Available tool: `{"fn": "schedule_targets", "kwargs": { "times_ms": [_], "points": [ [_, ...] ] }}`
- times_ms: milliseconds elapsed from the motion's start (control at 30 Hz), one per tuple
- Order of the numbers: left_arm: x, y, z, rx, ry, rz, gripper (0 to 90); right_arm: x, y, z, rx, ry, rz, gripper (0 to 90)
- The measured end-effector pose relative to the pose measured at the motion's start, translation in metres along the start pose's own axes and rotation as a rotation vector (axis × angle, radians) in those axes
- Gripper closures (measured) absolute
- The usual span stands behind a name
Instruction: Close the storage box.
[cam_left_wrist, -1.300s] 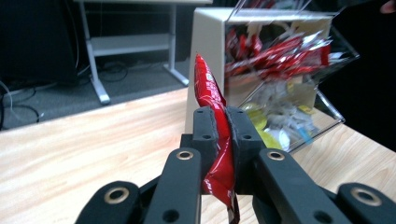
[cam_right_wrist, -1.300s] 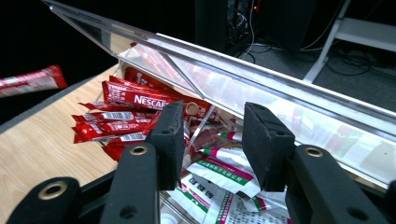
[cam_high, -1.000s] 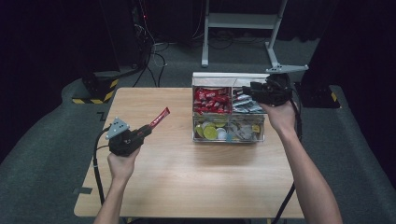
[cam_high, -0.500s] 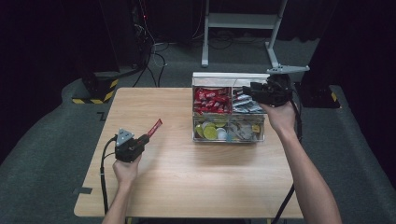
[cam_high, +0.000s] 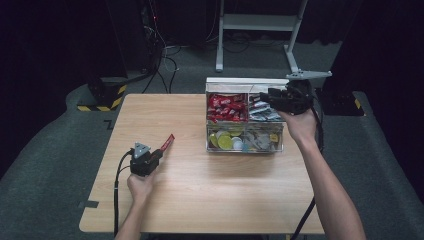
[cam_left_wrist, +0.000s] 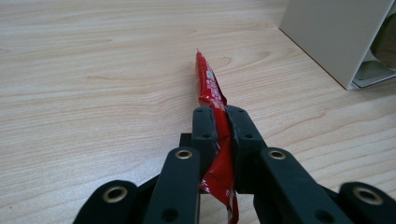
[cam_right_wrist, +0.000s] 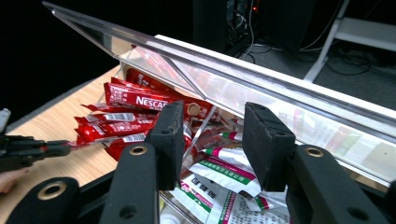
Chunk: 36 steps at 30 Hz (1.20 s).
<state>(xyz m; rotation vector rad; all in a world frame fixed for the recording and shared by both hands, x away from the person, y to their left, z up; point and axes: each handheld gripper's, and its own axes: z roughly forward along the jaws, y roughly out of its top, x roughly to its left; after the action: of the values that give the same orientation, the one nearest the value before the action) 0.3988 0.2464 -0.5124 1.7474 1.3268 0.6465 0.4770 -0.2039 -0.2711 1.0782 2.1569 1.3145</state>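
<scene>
My left gripper (cam_high: 159, 153) is shut on a long red sachet (cam_high: 169, 142), low over the left middle of the wooden table (cam_high: 200, 200). In the left gripper view the sachet (cam_left_wrist: 208, 84) sticks out past the gripper (cam_left_wrist: 219, 112) and points at the tabletop. A clear compartment box (cam_high: 245, 150) stands at the back right. My right gripper (cam_high: 269, 96) hovers over its rear compartments. In the right gripper view this gripper (cam_right_wrist: 212, 135) has its jaws apart with nothing between the pads, just under the raised clear lid (cam_right_wrist: 280, 88).
The box holds red Nescafe sachets (cam_right_wrist: 130, 100) at the back left, white and green packets (cam_right_wrist: 224, 172) at the back right and round pods (cam_high: 225, 141) in front. A white box corner (cam_left_wrist: 336, 37) is near the left gripper. Beyond the table lie cables and a metal stand (cam_high: 260, 30).
My left gripper has come down and back toward the person with the red sachet still in it, now close to the tabletop. The right gripper has stayed at the box.
</scene>
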Motion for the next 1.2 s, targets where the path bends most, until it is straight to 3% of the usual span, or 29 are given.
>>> {"fn": "schedule_targets", "kwargs": {
  "times_ms": [333, 633, 933, 1067, 1200],
  "points": [
    [-0.003, -0.002, 0.007, 0.029, 0.001, 0.000, 81.3, -0.002, 0.001, 0.000, 0.000, 0.010, 0.001, 59.0],
    [-0.006, -0.007, 0.015, 0.104, -0.003, 0.010, 78.9, -0.003, -0.001, 0.001, -0.011, 0.018, -0.007, 58.9],
    [-0.004, -0.011, 0.006, 0.094, -0.035, -0.020, 47.9, -0.002, 0.000, 0.001, -0.009, 0.008, -0.007, 59.1],
    [0.003, -0.016, -0.006, 0.072, -0.040, -0.030, 42.5, -0.001, 0.001, 0.003, 0.000, 0.005, -0.017, 59.0],
    [0.009, -0.018, -0.016, 0.053, -0.004, -0.039, 41.7, 0.001, 0.001, 0.002, 0.007, -0.005, -0.011, 58.5]
  ]
}}
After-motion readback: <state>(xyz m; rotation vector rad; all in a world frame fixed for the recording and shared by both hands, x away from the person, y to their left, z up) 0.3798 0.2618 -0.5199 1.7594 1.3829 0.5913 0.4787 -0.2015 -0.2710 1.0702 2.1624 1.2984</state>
